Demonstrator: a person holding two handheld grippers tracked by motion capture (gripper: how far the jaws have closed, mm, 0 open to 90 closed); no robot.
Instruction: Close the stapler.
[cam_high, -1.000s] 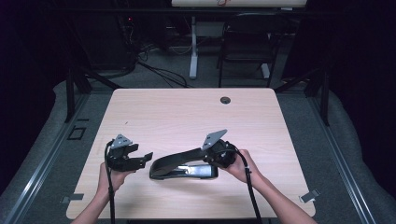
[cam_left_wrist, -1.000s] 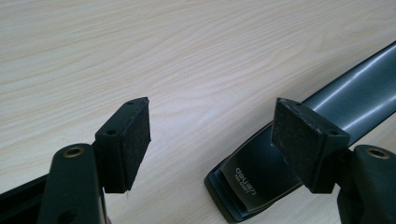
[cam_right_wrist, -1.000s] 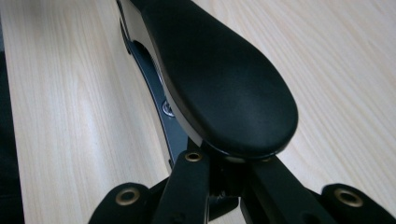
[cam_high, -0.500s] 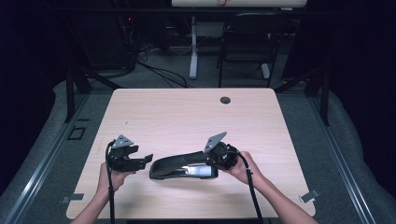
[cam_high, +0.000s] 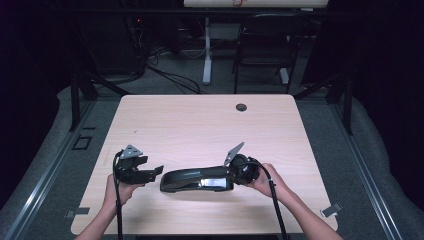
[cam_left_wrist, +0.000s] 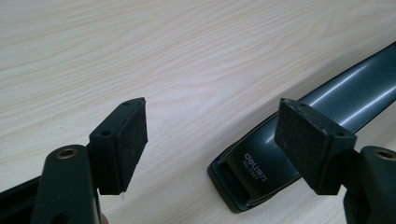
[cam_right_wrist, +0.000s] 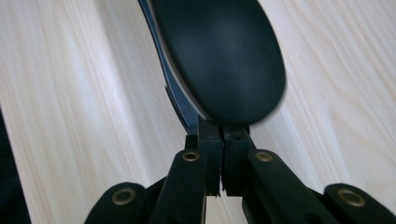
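High view, pale wood table (cam_high: 200, 125), dark room, black stapler (cam_high: 197, 179), left tool (cam_high: 150, 172) wide, right tool (cam_high: 231, 172) closed.

A glossy black finish with pale streaks of reflected light is seen on the long-arm stapler (cam_high: 197, 179), and small white lettering is printed near its end (cam_left_wrist: 254, 169). A light wood grain of cream and tan lines is shown by the tabletop (cam_high: 200, 125), with a small dark round grommet (cam_high: 241, 107) set into it. The fingers (cam_left_wrist: 122, 140) are matte black, with brass-coloured rivets.
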